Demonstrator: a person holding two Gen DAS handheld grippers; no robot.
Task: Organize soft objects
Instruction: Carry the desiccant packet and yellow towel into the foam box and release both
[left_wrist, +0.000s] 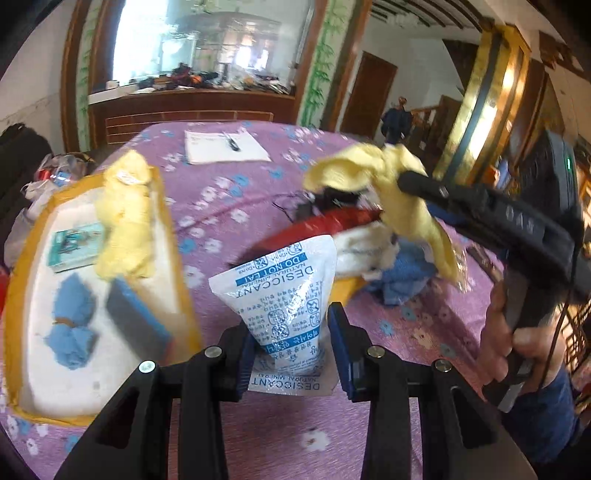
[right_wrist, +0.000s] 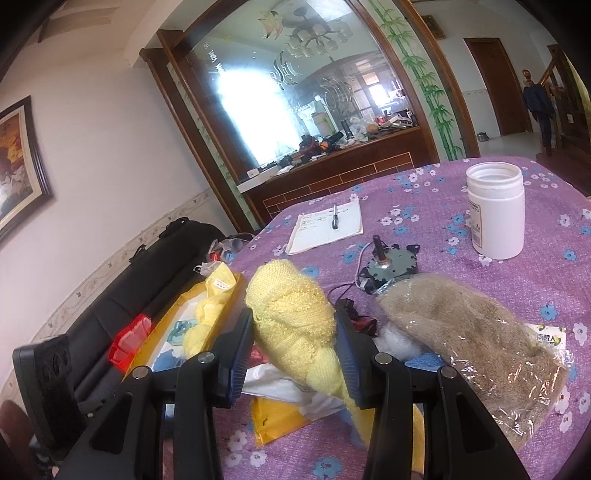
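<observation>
My left gripper (left_wrist: 291, 343) is shut on a white desiccant pouch (left_wrist: 280, 291) with blue print, held just above the purple tablecloth beside the yellow-rimmed tray (left_wrist: 177, 258). The tray holds a yellow knit cloth (left_wrist: 125, 218), a blue cloth (left_wrist: 72, 325), a blue-grey sponge (left_wrist: 136, 317) and a small card. My right gripper (right_wrist: 295, 332), also in the left wrist view (left_wrist: 413, 181), is shut on a yellow knit cloth (right_wrist: 295, 317) and holds it in the air above the pile of soft things (left_wrist: 388, 266).
A bagged brown fleece (right_wrist: 472, 343), a small motor (right_wrist: 384, 266), a white jar (right_wrist: 496, 210) and a notepad with a pen (right_wrist: 328, 225) lie on the purple floral tablecloth (left_wrist: 258, 435). A red package (left_wrist: 321, 225) and a blue cloth (left_wrist: 402, 273) sit in the pile.
</observation>
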